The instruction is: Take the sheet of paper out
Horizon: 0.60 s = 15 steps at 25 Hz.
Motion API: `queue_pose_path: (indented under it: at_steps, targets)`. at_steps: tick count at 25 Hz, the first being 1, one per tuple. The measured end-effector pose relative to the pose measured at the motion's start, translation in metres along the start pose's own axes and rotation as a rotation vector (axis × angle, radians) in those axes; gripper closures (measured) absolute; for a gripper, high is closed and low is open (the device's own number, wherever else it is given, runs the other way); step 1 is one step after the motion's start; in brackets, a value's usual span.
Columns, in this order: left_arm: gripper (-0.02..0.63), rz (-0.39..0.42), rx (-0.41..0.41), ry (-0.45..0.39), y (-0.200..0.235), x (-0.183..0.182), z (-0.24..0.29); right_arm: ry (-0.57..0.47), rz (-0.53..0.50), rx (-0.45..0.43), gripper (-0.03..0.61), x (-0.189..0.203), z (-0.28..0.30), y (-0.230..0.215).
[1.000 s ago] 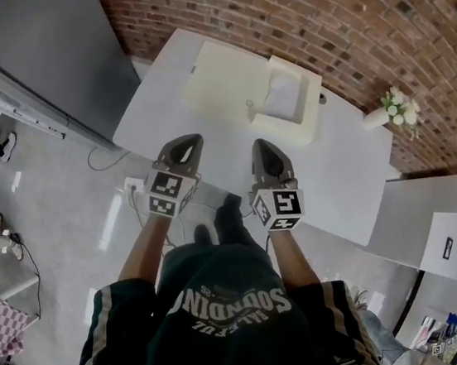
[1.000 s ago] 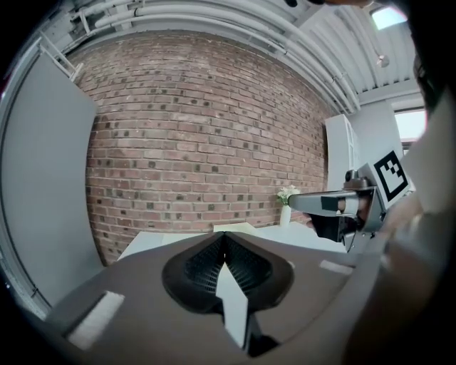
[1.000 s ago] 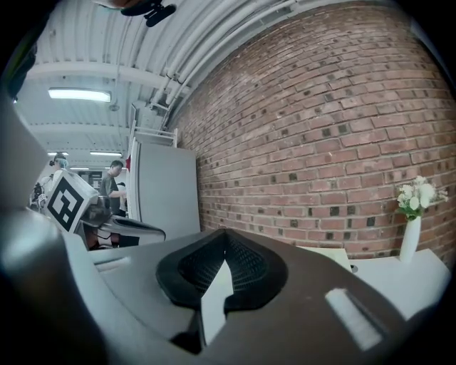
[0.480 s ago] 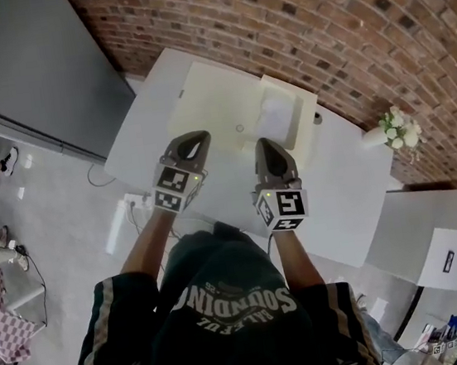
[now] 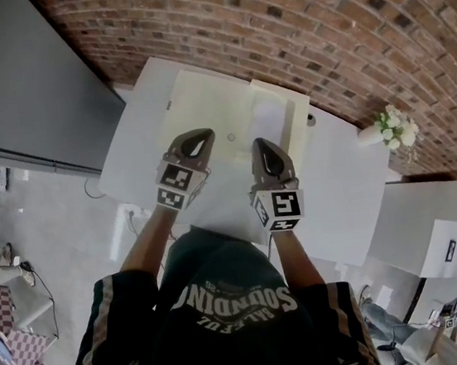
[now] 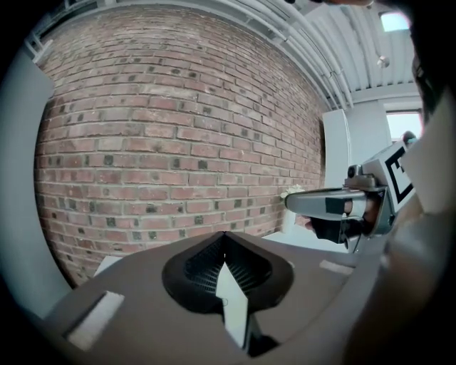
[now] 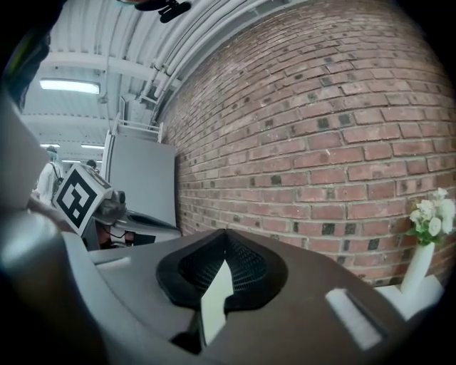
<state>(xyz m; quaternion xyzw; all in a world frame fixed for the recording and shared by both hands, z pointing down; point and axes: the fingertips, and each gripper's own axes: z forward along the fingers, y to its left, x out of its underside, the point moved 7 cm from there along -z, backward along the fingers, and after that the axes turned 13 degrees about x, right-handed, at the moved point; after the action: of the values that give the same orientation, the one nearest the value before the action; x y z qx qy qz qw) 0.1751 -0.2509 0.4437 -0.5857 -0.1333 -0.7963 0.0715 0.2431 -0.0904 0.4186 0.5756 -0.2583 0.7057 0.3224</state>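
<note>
A cream printer (image 5: 201, 98) stands on the white table (image 5: 347, 195) against the brick wall. A white sheet of paper (image 5: 269, 119) lies in its tray on the right side. Both grippers hover side by side over the table, just in front of the printer. My left gripper (image 5: 193, 139) is shut with nothing in it, its tip at the printer's front edge. The right gripper (image 5: 259, 145) is also shut and empty, just short of the paper tray. From the left gripper view (image 6: 224, 235) the right gripper (image 6: 324, 202) shows to the right.
A white vase of flowers (image 5: 390, 124) stands at the table's far right by the wall. A tall grey cabinet (image 5: 5, 73) flanks the table on the left. Another grey surface (image 5: 432, 209) adjoins at the right. A power strip (image 5: 125, 220) lies on the floor.
Both grippers have moved forward together, from over the floor at the table's near edge to over the table beside the printer. Their jaws stayed shut.
</note>
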Motion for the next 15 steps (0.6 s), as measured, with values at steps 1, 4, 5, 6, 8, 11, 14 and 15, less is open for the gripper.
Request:
queue_pose_path:
  at_steps: [1, 4, 5, 6, 8, 11, 14, 15]
  targets:
    - [0.603, 0.004, 0.015, 0.004, 0.002, -0.001, 0.003, 0.003, 0.004, 0.017, 0.578, 0.0, 0.002, -0.002]
    - [0.603, 0.023, 0.055, 0.014, 0.007, -0.003, 0.012, 0.009, 0.02, 0.065, 0.578, 0.0, 0.007, -0.011]
    - [0.603, 0.027, 0.064, 0.016, 0.01, -0.004, 0.014, 0.008, 0.026, 0.079, 0.578, -0.001, 0.01, -0.014]
    - [0.603, 0.027, 0.072, 0.018, 0.012, -0.005, 0.017, 0.007, 0.032, 0.092, 0.578, -0.002, 0.011, -0.016]
    - [0.603, 0.025, 0.087, 0.02, 0.015, -0.005, 0.021, 0.007, 0.038, 0.109, 0.578, -0.002, 0.013, -0.019]
    - [0.603, 0.026, 0.104, 0.028, 0.017, -0.004, 0.028, 0.012, 0.037, 0.122, 0.578, -0.001, 0.014, -0.021]
    - [0.603, 0.022, 0.118, 0.045, 0.019, 0.0, 0.035, 0.015, 0.0, 0.136, 0.578, 0.002, 0.013, -0.024]
    - [0.603, 0.021, 0.121, 0.048, 0.02, 0.001, 0.037, 0.016, -0.009, 0.14, 0.578, 0.003, 0.013, -0.026]
